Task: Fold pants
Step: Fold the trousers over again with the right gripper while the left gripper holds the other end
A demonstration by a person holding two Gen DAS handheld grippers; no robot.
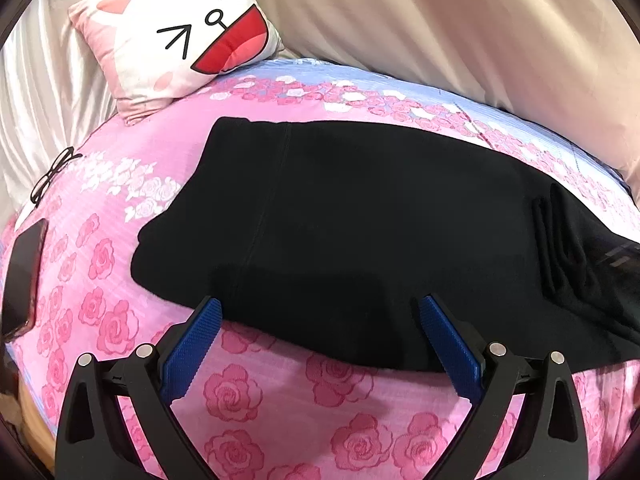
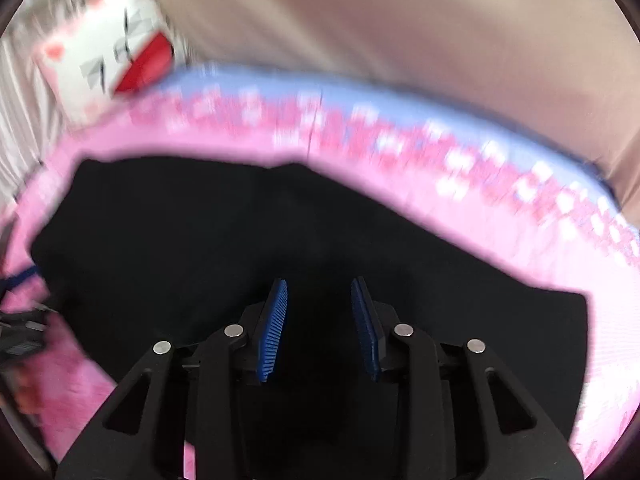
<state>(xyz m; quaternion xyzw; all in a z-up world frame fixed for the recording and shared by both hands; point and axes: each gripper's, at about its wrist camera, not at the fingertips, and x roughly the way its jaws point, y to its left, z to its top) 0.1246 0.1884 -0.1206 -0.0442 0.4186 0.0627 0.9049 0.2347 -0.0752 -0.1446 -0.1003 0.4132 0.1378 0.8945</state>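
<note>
The black pants lie flat on the pink rose-print bed cover, folded lengthwise, with a bunched, layered part at the right. My left gripper is wide open at the near edge of the pants, blue pads on either side of the hem, holding nothing. In the blurred right wrist view the pants fill the middle. My right gripper is above them, jaws partly open, nothing between the blue pads.
A white and pink cartoon-face pillow leans at the bed's head by a beige curtain. Glasses and a dark phone lie at the bed's left edge. The left gripper shows at the left rim.
</note>
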